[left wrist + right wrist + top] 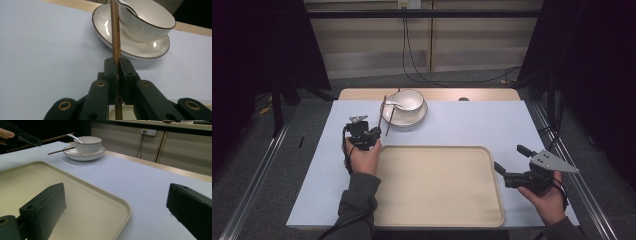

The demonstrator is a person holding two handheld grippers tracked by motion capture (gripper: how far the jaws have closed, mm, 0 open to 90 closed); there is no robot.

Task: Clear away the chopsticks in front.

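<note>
Gripping a brown chopstick (115, 32) between its closed black jaws, the left gripper (118, 65) sat on the pale blue table cover (472, 122), just off the far left corner of the cream tray (437, 187). That chopstick ran up past the rim of the white plate (140, 48), its far end cut off at the top of the left gripper view. A second chopstick (61, 150) leaned on the plate's edge. On the plate stood a white bowl (88, 145) with a white spoon (74, 138) in it; the spoon's bowl end was hidden inside. No writing or brand could be read on any of the pieces, and the wall socket (148, 131) was too small to show any marking.

At the tray's right side, the right gripper (512, 162) was held by a hand (547, 200) with its jaws spread wide and nothing between them. Its near jaw blocked part of the tray in the right gripper view, and both jaws were cut off by the frame.
</note>
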